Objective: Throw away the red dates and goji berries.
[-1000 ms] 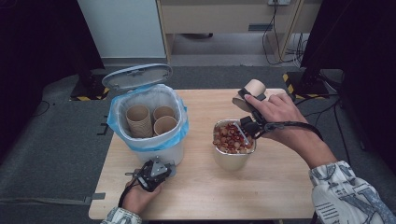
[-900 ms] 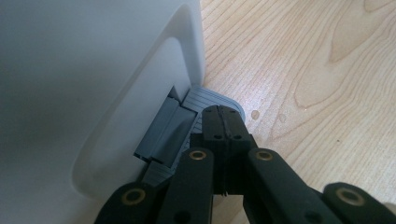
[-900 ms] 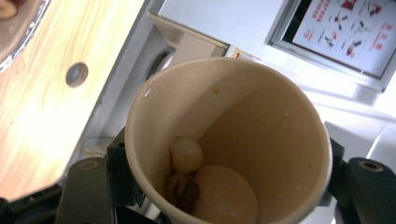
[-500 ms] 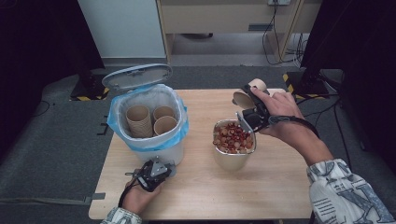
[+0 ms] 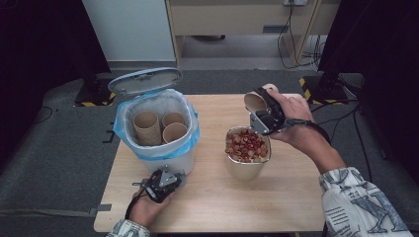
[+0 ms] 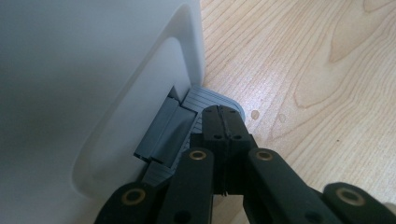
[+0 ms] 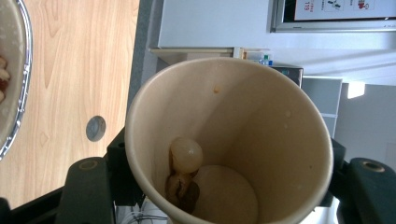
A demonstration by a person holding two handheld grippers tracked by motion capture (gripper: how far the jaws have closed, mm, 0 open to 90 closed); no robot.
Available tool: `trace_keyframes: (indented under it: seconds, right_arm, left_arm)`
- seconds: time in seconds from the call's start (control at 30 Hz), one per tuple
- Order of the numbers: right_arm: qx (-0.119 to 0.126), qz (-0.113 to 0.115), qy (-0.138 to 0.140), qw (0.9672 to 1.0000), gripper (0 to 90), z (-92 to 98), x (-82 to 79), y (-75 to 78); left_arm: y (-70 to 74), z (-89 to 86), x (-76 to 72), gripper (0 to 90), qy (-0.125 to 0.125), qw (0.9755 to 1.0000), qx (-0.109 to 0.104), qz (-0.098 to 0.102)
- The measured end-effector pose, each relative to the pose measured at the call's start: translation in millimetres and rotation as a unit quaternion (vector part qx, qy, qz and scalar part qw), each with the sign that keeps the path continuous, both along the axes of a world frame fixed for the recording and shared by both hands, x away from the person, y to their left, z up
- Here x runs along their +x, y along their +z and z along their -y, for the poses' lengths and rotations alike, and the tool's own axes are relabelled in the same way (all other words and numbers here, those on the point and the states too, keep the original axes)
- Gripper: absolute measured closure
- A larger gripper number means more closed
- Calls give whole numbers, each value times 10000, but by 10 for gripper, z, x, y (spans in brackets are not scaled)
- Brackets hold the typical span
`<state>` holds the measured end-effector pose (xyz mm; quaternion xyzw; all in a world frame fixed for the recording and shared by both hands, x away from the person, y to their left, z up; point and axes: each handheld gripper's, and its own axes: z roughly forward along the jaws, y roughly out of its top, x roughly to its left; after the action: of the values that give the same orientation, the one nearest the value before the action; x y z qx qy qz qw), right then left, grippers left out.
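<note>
The tan paper cup [image 7: 229,140], tipped on its side, sits clamped in the right gripper [image 5: 264,114]'s jaws just behind the foil bowl of reddish nuts [image 5: 247,153]. Left of that bowl, the left gripper [image 5: 162,181], jaws together, rests at the white lined bin [image 5: 158,129]'s grey pedal [image 6: 210,100] on the wooden tabletop [image 5: 291,192].

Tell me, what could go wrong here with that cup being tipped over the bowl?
A few pieces still cling inside the paper cup, so they might stay stuck or drop late onto the table instead of into the bowl. The right gripper squeezes the thin cup, which could buckle or slip. The left gripper, jaws shut, presses the bin's pedal; if it slides off, the lid may fall shut.
</note>
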<state>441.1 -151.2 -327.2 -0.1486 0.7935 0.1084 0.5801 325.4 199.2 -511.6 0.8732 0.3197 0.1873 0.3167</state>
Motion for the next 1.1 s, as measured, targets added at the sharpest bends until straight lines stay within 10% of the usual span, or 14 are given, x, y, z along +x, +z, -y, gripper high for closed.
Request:
trace_keyframes:
  seconds: [1.1]
  right_arm:
    - [1079,-552,2,9926,316,-82,91,39]
  left_arm:
    - [-1,2,-1,899,9,10000,-36,-10]
